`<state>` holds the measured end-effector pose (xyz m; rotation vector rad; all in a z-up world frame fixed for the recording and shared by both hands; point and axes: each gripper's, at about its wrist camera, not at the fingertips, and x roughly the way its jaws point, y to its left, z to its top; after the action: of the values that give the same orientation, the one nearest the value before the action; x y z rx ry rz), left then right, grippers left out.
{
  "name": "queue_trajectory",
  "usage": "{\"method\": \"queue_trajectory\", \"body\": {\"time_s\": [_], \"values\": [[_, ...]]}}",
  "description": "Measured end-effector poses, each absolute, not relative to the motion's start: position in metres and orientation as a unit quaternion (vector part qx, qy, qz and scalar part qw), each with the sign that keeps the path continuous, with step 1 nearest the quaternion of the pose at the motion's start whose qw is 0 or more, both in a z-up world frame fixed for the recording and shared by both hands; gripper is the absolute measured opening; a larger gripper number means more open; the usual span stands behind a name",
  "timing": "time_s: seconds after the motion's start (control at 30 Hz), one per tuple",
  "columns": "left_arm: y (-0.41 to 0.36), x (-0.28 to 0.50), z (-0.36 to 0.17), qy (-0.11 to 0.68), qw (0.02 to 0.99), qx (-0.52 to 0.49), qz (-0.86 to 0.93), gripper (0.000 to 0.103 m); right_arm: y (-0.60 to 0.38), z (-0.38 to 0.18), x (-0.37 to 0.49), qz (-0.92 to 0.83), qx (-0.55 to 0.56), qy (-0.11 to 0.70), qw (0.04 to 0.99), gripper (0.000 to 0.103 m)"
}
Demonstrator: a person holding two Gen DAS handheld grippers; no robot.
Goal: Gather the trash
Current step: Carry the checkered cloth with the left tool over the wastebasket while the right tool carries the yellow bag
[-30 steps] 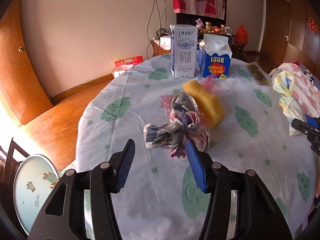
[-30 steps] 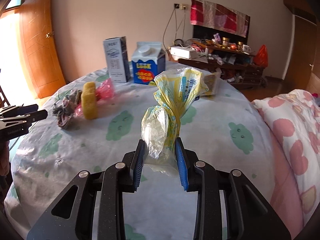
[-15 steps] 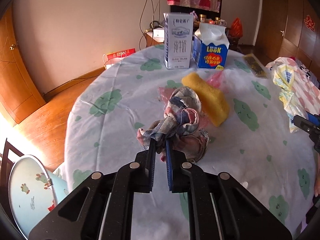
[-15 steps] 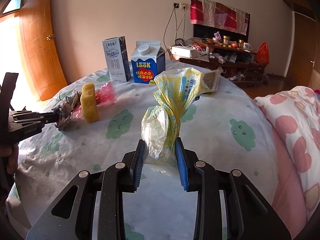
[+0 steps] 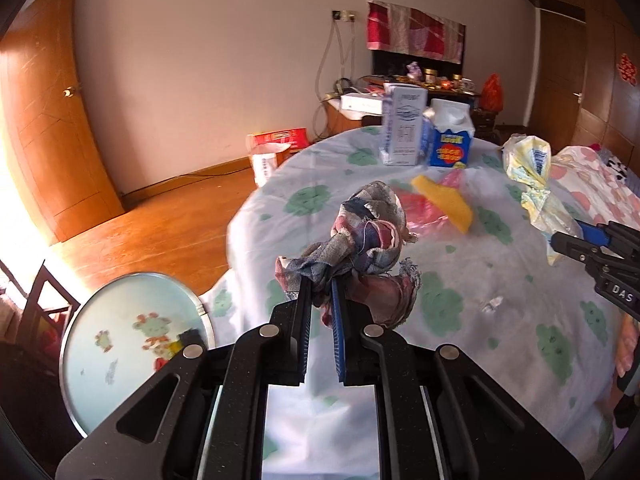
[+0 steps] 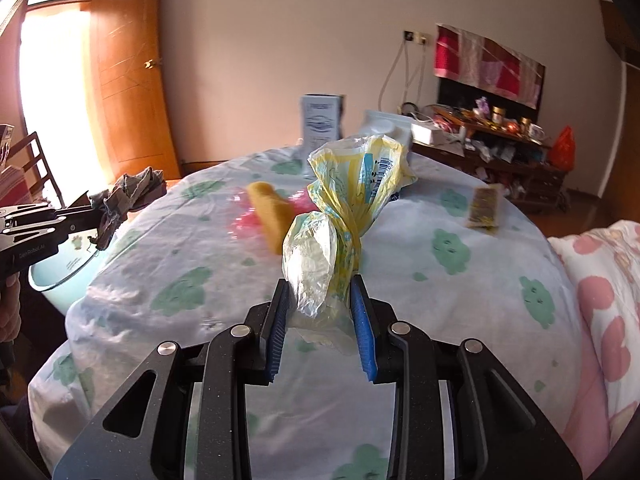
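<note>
My left gripper (image 5: 321, 286) is shut on a knotted plaid rag (image 5: 360, 240) and holds it lifted off the table near the left edge; it also shows in the right wrist view (image 6: 128, 196). My right gripper (image 6: 320, 284) is shut on a crumpled yellow plastic bag (image 6: 348, 204), held above the tablecloth; the bag shows in the left wrist view (image 5: 536, 176). A round light-blue bin (image 5: 132, 344) stands on the floor left of the table.
A yellow sponge (image 5: 444, 200) on pink plastic (image 5: 416, 208), a tall white carton (image 5: 402, 128) and a blue milk carton (image 5: 452, 140) sit on the round table (image 5: 500, 280). A dark snack packet (image 6: 484, 208) lies far right. A pink flowered cover (image 6: 604, 300) is to the right.
The left gripper closed on the rag and lifted it off the table, swinging left toward the bin. The right gripper still holds the bag and has swung left.
</note>
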<state>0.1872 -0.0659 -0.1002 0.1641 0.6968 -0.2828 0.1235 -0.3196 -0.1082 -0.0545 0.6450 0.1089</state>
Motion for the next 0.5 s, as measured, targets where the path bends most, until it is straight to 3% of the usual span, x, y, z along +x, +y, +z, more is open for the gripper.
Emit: {"method": "queue_trajectory", "body": {"time_s": [0.5], "values": [[0.005, 0.179, -0.108, 0.341, 0.936, 0.049, -0.068, 0.009, -0.229, -0.108, 0.145, 0.128, -0.066, 0.310, 0.940, 0.031]]}}
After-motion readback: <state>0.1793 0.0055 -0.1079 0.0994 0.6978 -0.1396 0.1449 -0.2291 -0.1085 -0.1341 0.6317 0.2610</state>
